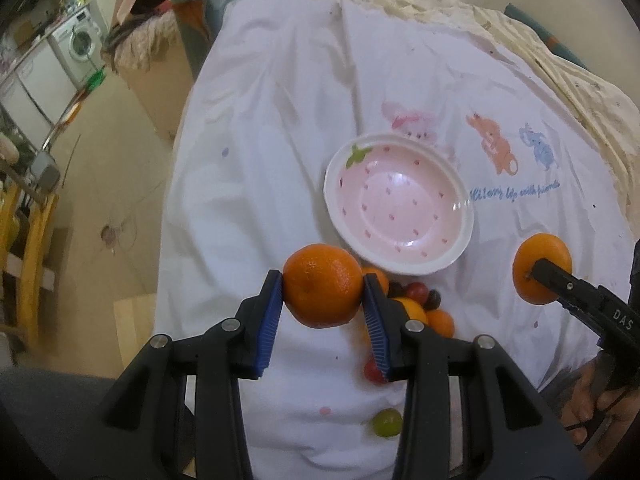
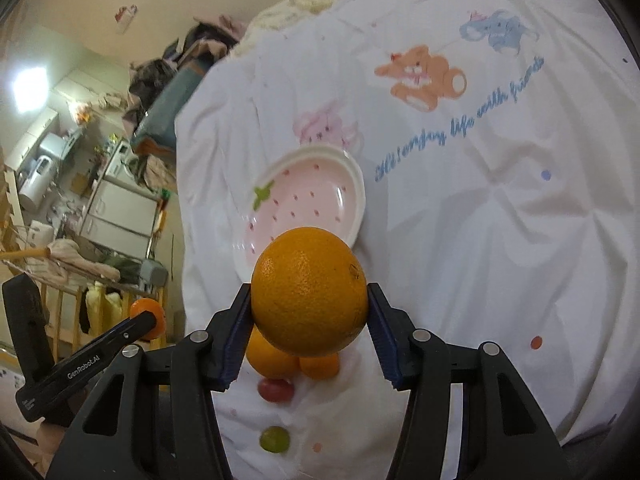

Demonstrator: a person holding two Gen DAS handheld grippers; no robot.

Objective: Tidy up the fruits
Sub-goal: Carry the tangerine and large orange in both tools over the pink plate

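Observation:
My left gripper [image 1: 323, 286] is shut on a small deep-orange mandarin [image 1: 322, 284], held above the white cloth. My right gripper [image 2: 309, 300] is shut on a larger orange [image 2: 309, 292], also lifted off the cloth; in the left wrist view it appears as the right gripper [image 1: 538, 280] at the right edge, clamping that orange [image 1: 540, 256]. A pink strawberry-pattern plate [image 1: 400, 204] with nothing in it lies beyond both fruits. Under the grippers lie small oranges [image 1: 440, 322], dark red grapes [image 1: 416, 291], a red grape [image 2: 275, 389] and a green grape [image 1: 387, 422].
The white cloth [image 1: 280, 140] with cartoon animals and blue writing covers a rounded table whose edge drops off at the left. Beyond that edge lies beige floor with a wooden chair [image 1: 28, 240], boxes and a washing machine [image 1: 80, 44]. A person's hand [image 1: 592, 408] holds the right gripper.

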